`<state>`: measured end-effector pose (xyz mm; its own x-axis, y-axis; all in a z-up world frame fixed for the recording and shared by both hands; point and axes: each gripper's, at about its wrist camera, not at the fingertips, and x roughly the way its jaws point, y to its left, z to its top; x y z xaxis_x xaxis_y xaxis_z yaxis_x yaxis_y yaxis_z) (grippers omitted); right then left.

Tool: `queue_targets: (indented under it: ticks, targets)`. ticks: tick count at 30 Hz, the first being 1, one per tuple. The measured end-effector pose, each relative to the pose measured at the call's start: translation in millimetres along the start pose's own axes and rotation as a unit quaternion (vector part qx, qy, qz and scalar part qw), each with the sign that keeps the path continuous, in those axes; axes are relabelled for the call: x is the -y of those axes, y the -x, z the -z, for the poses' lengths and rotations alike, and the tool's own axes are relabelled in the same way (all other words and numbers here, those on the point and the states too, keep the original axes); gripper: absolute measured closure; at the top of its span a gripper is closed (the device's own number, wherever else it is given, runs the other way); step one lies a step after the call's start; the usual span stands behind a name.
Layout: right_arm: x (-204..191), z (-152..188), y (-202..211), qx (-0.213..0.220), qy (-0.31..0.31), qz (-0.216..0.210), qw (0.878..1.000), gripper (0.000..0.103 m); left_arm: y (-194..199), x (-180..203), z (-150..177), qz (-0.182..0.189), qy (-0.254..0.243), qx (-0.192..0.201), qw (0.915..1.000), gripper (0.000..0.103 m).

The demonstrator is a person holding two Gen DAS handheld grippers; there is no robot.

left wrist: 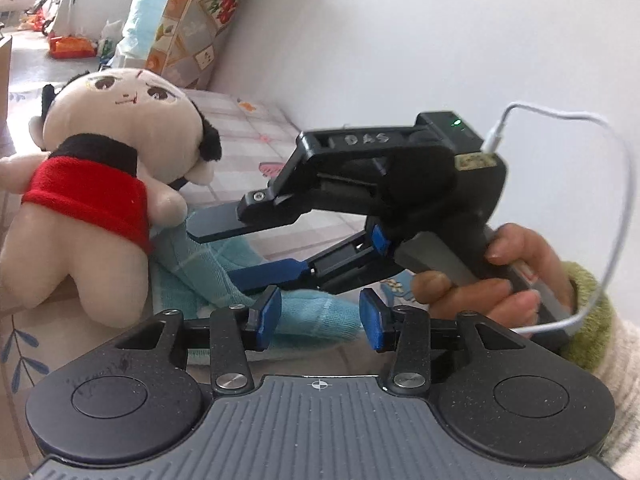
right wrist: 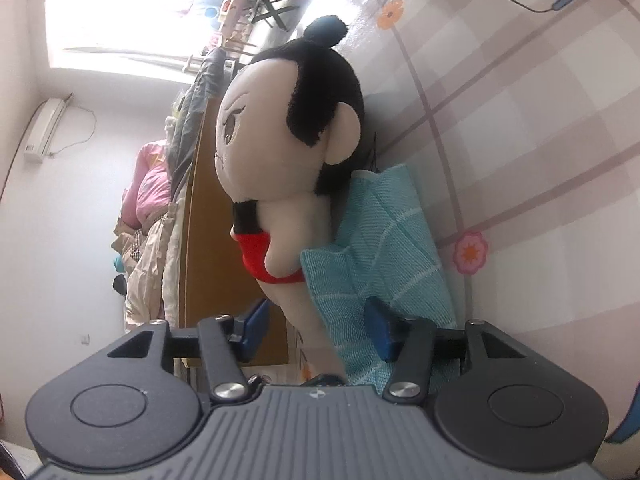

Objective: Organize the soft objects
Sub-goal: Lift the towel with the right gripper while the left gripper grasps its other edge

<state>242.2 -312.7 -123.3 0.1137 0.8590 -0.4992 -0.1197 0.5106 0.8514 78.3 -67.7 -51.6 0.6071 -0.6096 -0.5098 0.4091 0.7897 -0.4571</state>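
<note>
A plush doll with black hair and a red top sits upright at the bed's edge, leaning on a teal towel. My left gripper is low over the towel, and the towel's fabric fills the gap between its blue pads. My right gripper comes in from the right, held by a hand, with its fingers apart just behind the doll. In the right wrist view, the doll and the towel lie ahead of my right gripper. One doll leg and the towel's edge are loose between its pads.
A checked, flower-print bed sheet runs along a white wall, with patterned pillows at the far end. A brown wooden board borders the bed beside the doll. Beyond it are piled clothes.
</note>
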Motion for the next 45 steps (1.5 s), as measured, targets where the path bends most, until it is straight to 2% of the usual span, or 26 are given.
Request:
queue_targets:
  ticks: [5, 9, 11, 13, 14, 16, 19, 24, 28, 31, 36, 40, 45]
  targets:
    - [-6.2, -4.7, 6.6, 0.004, 0.023, 0.002, 1.0, 0.044, -14.5, -3.5, -1.1, -0.017, 0.005, -0.021, 0.9996, 0.061]
    - [-28.6, -3.6, 28.8, 0.058, 0.09, 0.032, 0.994, 0.039, -11.5, -4.1, 3.7, -0.023, 0.004, -0.029, 0.9993, 0.06]
    - [-37.3, -2.5, 33.8, 0.08, 0.121, 0.073, 0.987, 0.039, -9.3, -3.1, 5.7, -0.029, -0.003, -0.032, 0.9991, 0.06]
    - [-44.3, 0.2, 30.5, 0.092, 0.153, 0.141, 0.974, 0.04, -9.0, -2.7, 7.3, -0.04, -0.007, -0.039, 0.9984, 0.06]
    - [-47.2, 2.0, 25.6, 0.094, 0.168, 0.173, 0.966, 0.041, -9.0, -2.3, 7.8, -0.045, -0.007, -0.043, 0.998, 0.06]
    - [-48.8, 4.3, 14.5, 0.083, 0.189, 0.208, 0.956, 0.044, -8.1, -1.8, 8.2, -0.048, -0.006, -0.044, 0.9979, 0.06]
    - [-47.1, 7.1, -1.1, 0.061, 0.205, 0.215, 0.953, 0.048, -7.0, -2.7, 9.8, -0.05, -0.007, -0.045, 0.9977, 0.06]
    - [-57.4, 17.5, -19.2, 0.035, 0.257, 0.222, 0.94, 0.054, -6.3, -6.3, 13.0, -0.048, 0.0, -0.047, 0.9978, 0.06]
    - [-60.8, 29.5, -20.6, 0.03, 0.297, 0.238, 0.924, 0.072, -7.7, -11.3, 9.1, -0.044, 0.008, -0.045, 0.998, 0.059]
    - [-60.2, 35.5, -13.1, 0.049, 0.287, 0.234, 0.928, 0.085, -8.6, -11.5, 8.0, -0.043, 0.005, -0.037, 0.9984, 0.057]
    - [-53.7, 47.6, 6.7, 0.086, 0.265, 0.234, 0.932, 0.087, 1.9, -10.7, 6.7, -0.05, -0.004, -0.005, 0.9987, 0.035]
    - [-44.0, 57.5, 25.7, 0.107, 0.251, 0.239, 0.932, 0.087, -2.3, -16.3, 0.9, -0.07, 0.009, -0.002, 0.9975, 0.029]
    - [-39.7, 71.0, 42.9, 0.129, 0.263, 0.247, 0.924, 0.087, -24.1, -24.4, -4.9, -0.081, 0.03, -0.042, 0.9954, 0.029]
